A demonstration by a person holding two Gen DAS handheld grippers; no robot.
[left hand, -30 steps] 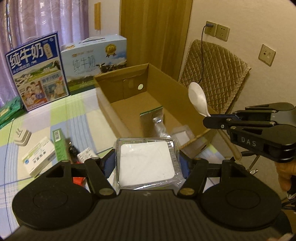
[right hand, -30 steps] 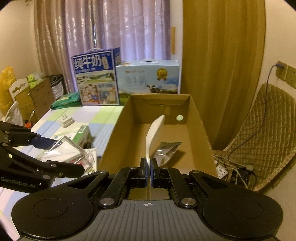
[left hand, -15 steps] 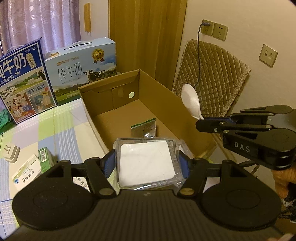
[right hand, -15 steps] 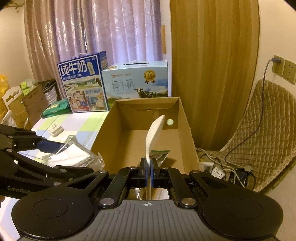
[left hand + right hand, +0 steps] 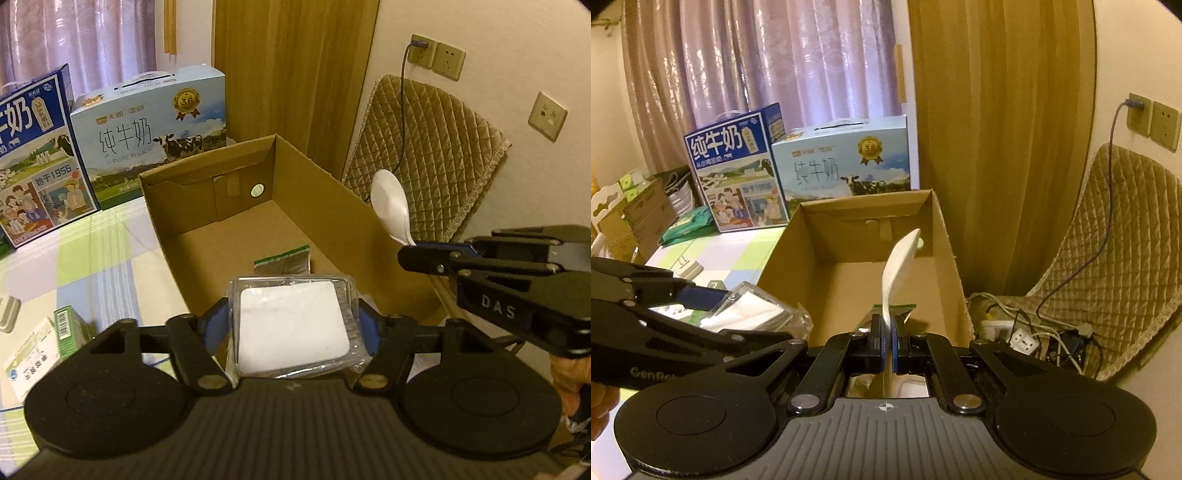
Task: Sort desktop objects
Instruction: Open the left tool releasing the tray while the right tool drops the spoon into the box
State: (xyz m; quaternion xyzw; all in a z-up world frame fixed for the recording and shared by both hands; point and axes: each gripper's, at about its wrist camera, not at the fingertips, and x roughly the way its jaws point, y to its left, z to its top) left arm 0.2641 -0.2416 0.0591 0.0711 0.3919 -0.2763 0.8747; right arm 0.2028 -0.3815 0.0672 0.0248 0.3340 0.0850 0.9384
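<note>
Both your grippers hold items above an open cardboard box point(image 5: 332, 206).
Your left gripper point(image 5: 291, 325) clasps a clear-wrapped white packet point(image 5: 291, 325); your right gripper point(image 5: 885, 343) pinches a white spoon point(image 5: 899, 266).

Two milk cartons are standing at the upper left of the left wrist view: a dark blue one point(image 5: 33, 155) partly cut off by the frame edge, and a light blue one point(image 5: 151, 133) with a cow picture just beside it. Purple curtains point(image 5: 757, 66) are hanging behind them, and a tan curtain point(image 5: 997, 129) is filling the upper middle. At the right, a quilted chair point(image 5: 1115, 266) is sitting below wall sockets point(image 5: 436, 59), with a cable running down from one.
</note>
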